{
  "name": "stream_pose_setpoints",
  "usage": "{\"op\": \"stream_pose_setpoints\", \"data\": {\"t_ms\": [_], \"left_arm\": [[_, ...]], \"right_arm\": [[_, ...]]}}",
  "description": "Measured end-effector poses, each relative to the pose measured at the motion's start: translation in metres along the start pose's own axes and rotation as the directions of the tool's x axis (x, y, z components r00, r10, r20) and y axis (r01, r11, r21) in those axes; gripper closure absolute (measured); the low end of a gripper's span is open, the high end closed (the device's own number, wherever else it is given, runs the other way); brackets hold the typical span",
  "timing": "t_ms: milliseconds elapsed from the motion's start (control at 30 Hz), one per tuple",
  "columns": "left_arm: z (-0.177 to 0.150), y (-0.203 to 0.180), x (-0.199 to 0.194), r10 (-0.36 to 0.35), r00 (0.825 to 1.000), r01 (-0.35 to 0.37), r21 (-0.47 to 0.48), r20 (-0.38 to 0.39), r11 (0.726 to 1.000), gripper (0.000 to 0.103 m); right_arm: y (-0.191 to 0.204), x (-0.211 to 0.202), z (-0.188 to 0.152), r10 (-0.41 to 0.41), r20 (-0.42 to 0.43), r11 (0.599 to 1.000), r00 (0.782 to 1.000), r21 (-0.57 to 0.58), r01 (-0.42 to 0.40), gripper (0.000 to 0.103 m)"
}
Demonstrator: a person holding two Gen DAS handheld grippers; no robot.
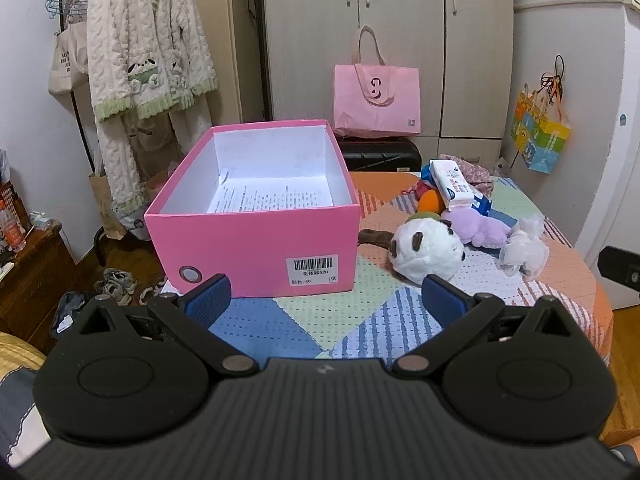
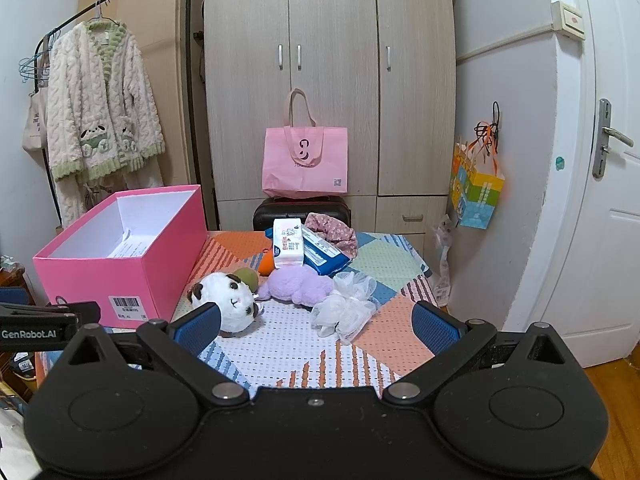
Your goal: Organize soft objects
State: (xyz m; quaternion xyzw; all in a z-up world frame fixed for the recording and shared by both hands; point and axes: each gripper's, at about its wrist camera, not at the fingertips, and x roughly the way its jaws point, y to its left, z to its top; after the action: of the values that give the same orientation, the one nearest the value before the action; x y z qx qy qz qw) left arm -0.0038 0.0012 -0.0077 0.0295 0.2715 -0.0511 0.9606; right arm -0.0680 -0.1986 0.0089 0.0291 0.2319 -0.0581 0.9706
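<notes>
Our left gripper (image 1: 326, 298) hangs with its blue pads spread wide and nothing between them, aimed low over the patchwork cloth (image 1: 304, 320) at the near end of the pink box (image 1: 256, 248). Our right gripper (image 2: 316, 326) is likewise spread and empty, pointed at the heap of soft things. We judge both are held back from the table edge so that each camera takes in its own half of the job: the box for the left, the heap for the right.

The box stands open on the left of the table with only a printed sheet (image 1: 268, 196) on its floor, ready, it seems, to receive the soft objects. These lie bunched to its right: the panda plush (image 2: 226, 304) nearest, just ahead of the right gripper's left finger; the purple plush (image 2: 298, 286) touching it behind; the white mesh pouf (image 2: 346, 310) beside that, roughly centred ahead of the open jaws. Farther back sit the tissue pack (image 2: 287, 244), a blue packet (image 2: 322, 258) and a floral fabric piece (image 2: 334, 230), with an orange toy (image 2: 266, 265) partly hidden beneath.

Nothing is yet packed, so we judge the panda the likeliest first pick.
</notes>
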Motion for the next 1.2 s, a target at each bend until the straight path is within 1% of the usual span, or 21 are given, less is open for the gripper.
{"op": "stream_pose_setpoints", "data": {"t_ms": [300, 1200], "left_arm": [[-0.0011, -0.0011, 0.0032, 0.008, 1.0, -0.008, 0.008, -0.01, 1.0, 0.0], [-0.0026, -0.0021, 0.0047, 0.0, 1.0, 0.0, 0.012, -0.02, 1.0, 0.0]], "right_arm": [[-0.0004, -0.0006, -0.0025, 0.0, -0.005, 1.0, 1.0, -0.002, 0.0, 0.0], [0.0004, 0.0014, -0.0023, -0.001, -0.01, 1.0, 1.0, -0.013, 0.001, 0.0]]}}
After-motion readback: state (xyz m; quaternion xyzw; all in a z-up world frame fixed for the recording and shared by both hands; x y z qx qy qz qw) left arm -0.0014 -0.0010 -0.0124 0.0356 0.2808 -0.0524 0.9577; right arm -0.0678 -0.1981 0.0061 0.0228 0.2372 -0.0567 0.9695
